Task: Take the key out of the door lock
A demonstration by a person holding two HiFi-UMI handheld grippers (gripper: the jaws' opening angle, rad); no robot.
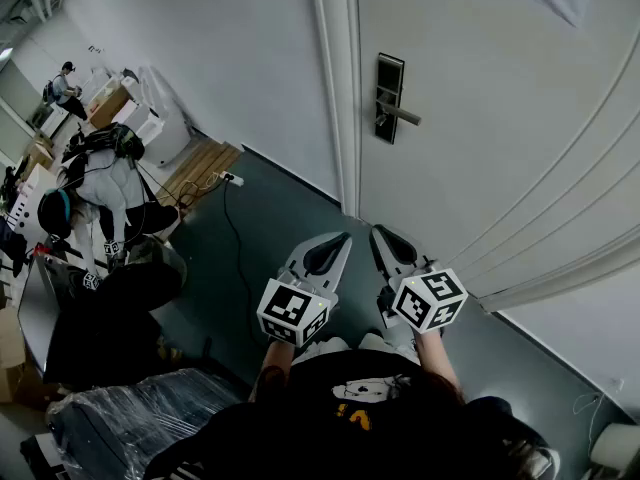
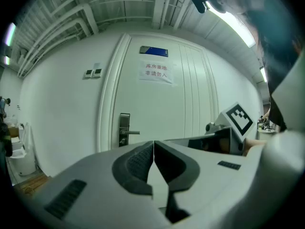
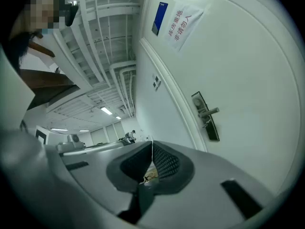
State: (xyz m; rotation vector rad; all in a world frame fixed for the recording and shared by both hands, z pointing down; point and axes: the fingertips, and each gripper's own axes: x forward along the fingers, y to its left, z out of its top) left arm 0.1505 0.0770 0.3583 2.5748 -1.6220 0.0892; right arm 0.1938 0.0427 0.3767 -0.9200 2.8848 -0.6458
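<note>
The white door's dark lock plate (image 1: 388,98) with a silver lever handle (image 1: 403,115) is at the upper middle of the head view. It also shows in the left gripper view as lock plate (image 2: 124,129) and in the right gripper view as lock plate (image 3: 206,116). A small stub sits under the handle; the key is too small to make out. Both grippers hang close to the person's body, well short of the door. The left gripper (image 1: 338,242) is shut with nothing between its pads. The right gripper (image 1: 380,236) is shut too; a tiny brass-coloured speck (image 3: 149,176) shows low in its gap, and I cannot tell what it is.
The door frame (image 1: 335,88) and a white wall stand left of the door. A black cable (image 1: 235,230) runs over the dark floor. Wooden pallets (image 1: 200,171), boxes and a person sit at the far left. A wrapped bundle (image 1: 120,418) lies at the bottom left.
</note>
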